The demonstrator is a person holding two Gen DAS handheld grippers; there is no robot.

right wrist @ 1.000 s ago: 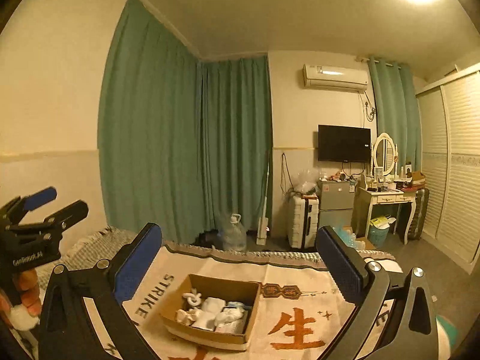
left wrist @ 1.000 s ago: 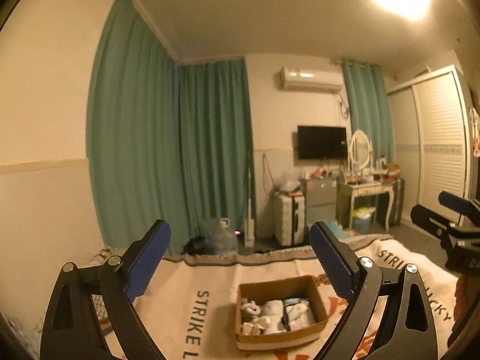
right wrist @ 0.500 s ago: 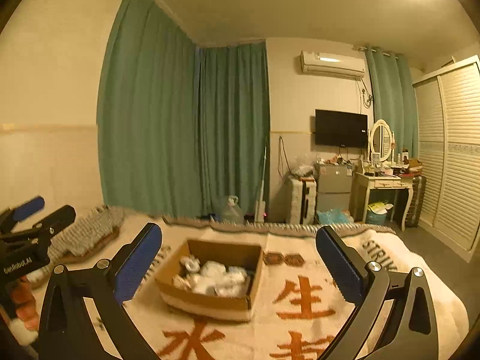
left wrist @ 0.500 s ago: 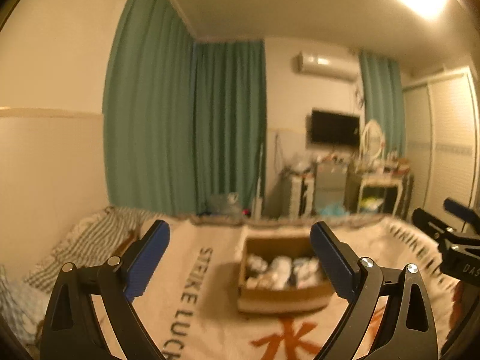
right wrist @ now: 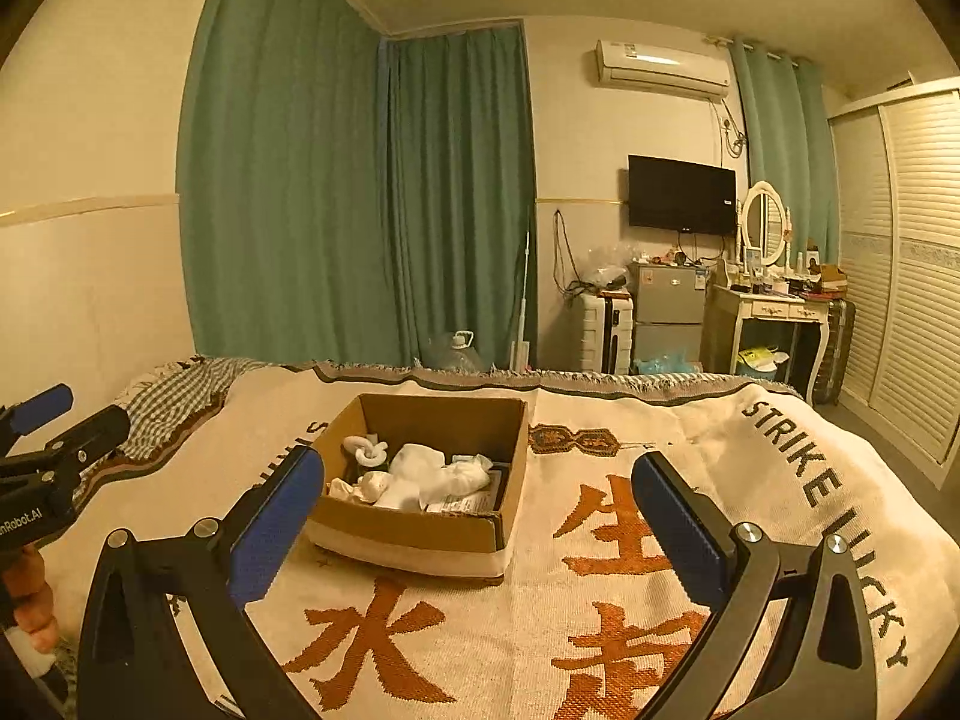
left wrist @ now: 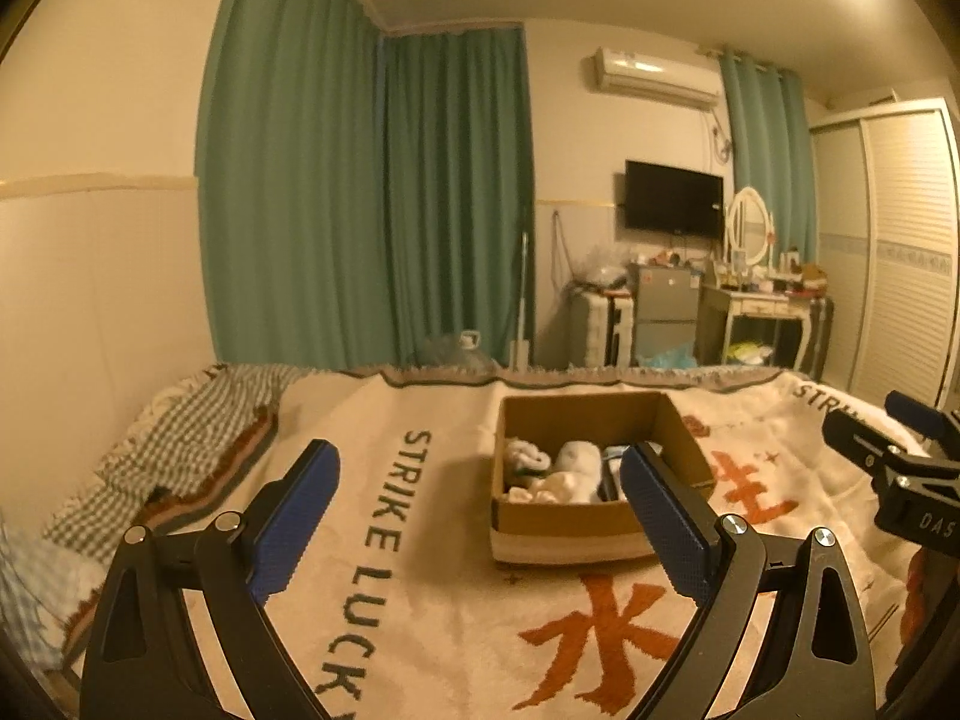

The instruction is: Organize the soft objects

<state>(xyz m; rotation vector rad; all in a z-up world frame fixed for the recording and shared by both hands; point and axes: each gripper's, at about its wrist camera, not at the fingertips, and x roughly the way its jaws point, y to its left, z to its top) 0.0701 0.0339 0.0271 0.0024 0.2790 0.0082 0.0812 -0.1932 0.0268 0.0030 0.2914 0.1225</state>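
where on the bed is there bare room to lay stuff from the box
Open blanket lies right of the cardboard box, out to the STRIKE LUCKY border, and in front of it. Left is tighter: the checked cloth bunches at that edge. Inside the box, white soft items crowd the floor.

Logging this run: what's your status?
Both hand-held grippers open, empty: left, right. Cardboard box of white soft items on blanket. Nothing in the way.

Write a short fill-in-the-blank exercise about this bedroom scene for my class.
1. The cardboard box sits on a ____ with orange characters.
2. The socks lie ____ the box.
3. Both tongs, left and right, are ____ and hold nothing.

Missing words: blanket; inside; open
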